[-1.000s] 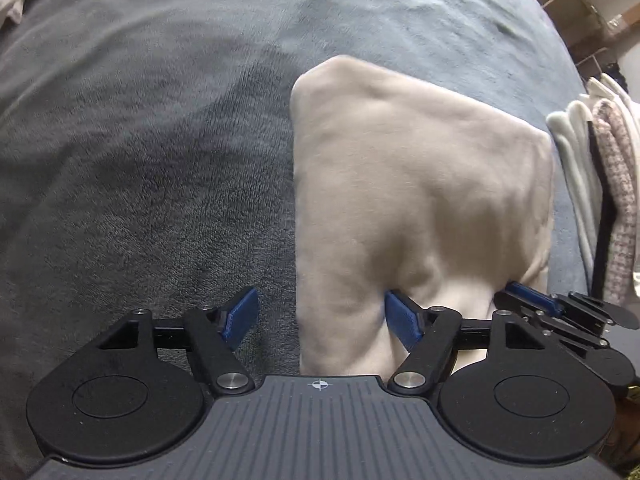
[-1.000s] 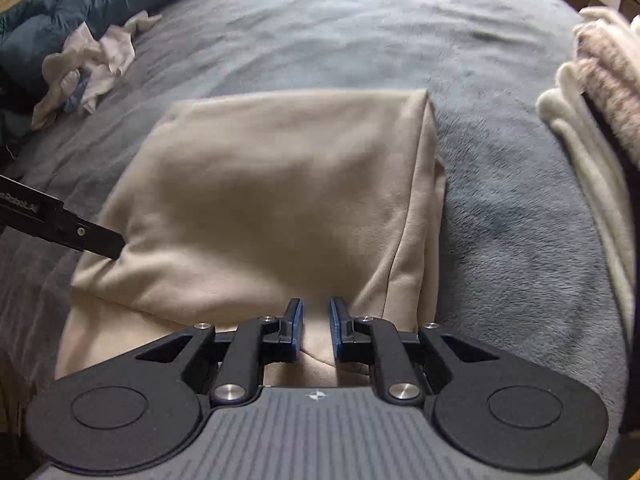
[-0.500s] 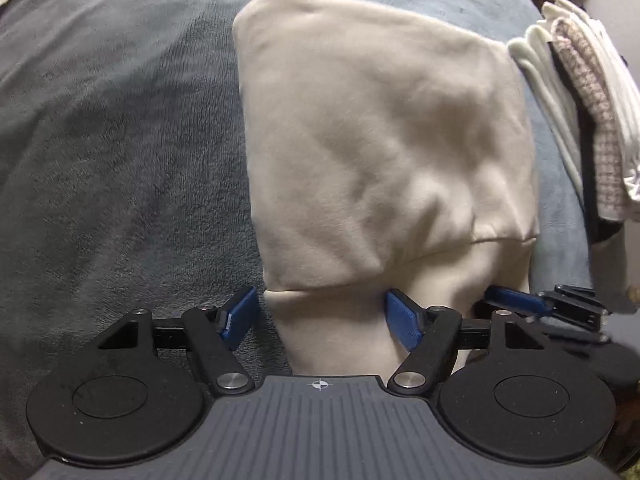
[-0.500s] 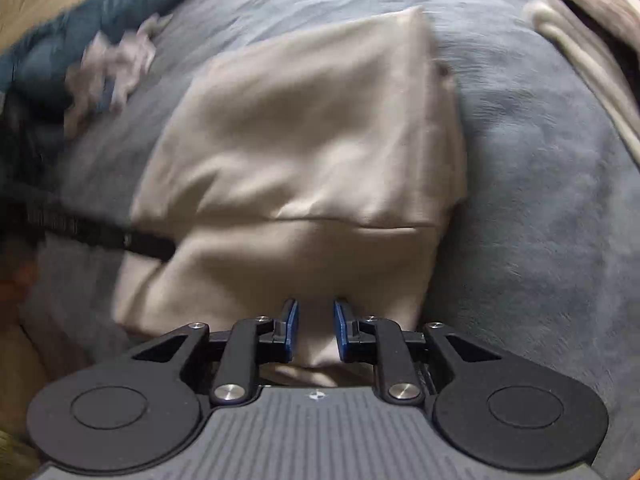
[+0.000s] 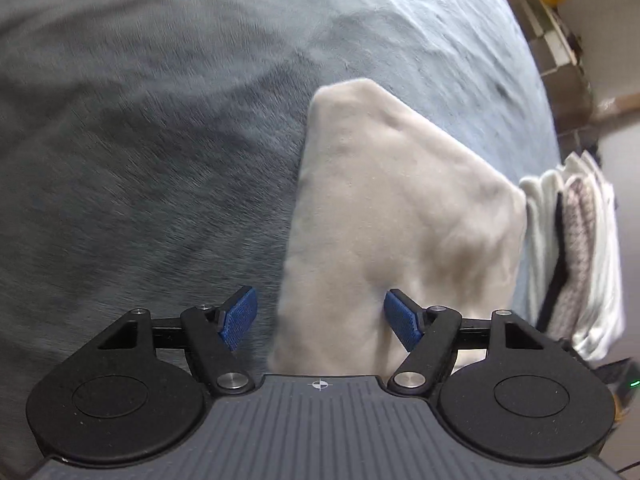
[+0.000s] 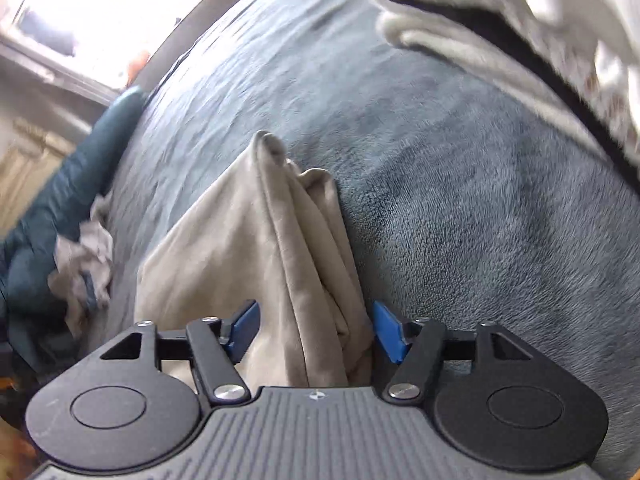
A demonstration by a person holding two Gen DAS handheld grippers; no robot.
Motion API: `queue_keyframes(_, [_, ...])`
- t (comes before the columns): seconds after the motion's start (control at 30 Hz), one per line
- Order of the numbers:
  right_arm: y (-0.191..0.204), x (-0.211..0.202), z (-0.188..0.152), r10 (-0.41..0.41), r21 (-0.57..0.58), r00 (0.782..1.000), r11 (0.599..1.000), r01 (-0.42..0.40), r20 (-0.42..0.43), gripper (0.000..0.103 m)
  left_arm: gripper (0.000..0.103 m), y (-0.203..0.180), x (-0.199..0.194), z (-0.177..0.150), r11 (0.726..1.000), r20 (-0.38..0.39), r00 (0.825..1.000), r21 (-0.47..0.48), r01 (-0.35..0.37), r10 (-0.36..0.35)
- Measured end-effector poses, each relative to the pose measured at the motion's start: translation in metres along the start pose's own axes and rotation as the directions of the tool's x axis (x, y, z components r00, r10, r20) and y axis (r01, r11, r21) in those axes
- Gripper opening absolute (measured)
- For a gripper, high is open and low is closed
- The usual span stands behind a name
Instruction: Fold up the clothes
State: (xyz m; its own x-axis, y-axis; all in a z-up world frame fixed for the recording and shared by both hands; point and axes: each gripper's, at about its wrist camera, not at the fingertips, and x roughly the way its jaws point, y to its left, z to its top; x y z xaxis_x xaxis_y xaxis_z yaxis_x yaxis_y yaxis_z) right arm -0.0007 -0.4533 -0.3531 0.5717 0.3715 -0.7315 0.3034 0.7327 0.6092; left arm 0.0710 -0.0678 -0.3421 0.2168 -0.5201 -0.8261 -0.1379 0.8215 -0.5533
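Beige fleece garment (image 5: 400, 216) lies folded on the grey blanket (image 5: 160, 160), filling centre and lower right of the left wrist view.

Left gripper (image 5: 320, 322): fingers spread wide, nothing clamped; right pad touches or sits just over the cloth's near end, left pad over bare blanket.

Right gripper (image 6: 316, 330): fingers also wide, straddling the garment's stacked edge folds in the lower centre of its view; no pinch.

Handling, by judgement: soft, light, limp, thick pile; layers will slide and sag if lifted by one ply. Best hold is the near edge, pinching all layers together at both corners.

Pose: both grippers low, pointing forward along the cloth; the right one is rolled sideways, so the bed runs aslant.

Stack of folded clothes (image 5: 576, 248) stands just beside the garment, right edge; crumpled cloth (image 6: 82, 256) at left.
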Motion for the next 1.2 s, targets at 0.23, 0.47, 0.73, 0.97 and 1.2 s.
queue_keyframes(0.23, [-0.021, 0.017, 0.007, 0.082, 0.098, 0.996, 0.992, -0.08, -0.019, 0.069, 0.072, 0.008, 0.017, 0.001, 0.996, -0.03, 0.996, -0.007, 0.084, -0.084])
queue_keyframes(0.47, [-0.019, 0.037, 0.024, 0.164, 0.13, 0.986, 0.979, -0.16, -0.027, 0.08, 0.072, 0.009, 0.025, 0.012, 0.992, -0.078, 0.99, 0.028, 0.123, -0.12])
queue_keyframes(0.73, [-0.011, 0.05, 0.027, 0.212, 0.146, 0.977, 0.967, -0.209, -0.002, 0.09, 0.074, 0.009, 0.025, 0.019, 0.988, -0.123, 0.984, 0.066, 0.141, -0.132])
queue_keyframes(0.97, [-0.019, 0.031, 0.001, 0.226, 0.174, 0.968, 0.963, -0.206, -0.107, 0.088, 0.074, 0.018, 0.021, 0.006, 0.984, -0.173, 0.972, 0.044, 0.17, -0.16])
queue_keyframes(1.2, [-0.036, 0.011, -0.045, 0.297, 0.32, 0.938, 0.919, -0.231, -0.178, 0.088, 0.074, 0.028, 0.017, -0.012, 0.983, -0.241, 0.955, 0.013, 0.183, -0.175])
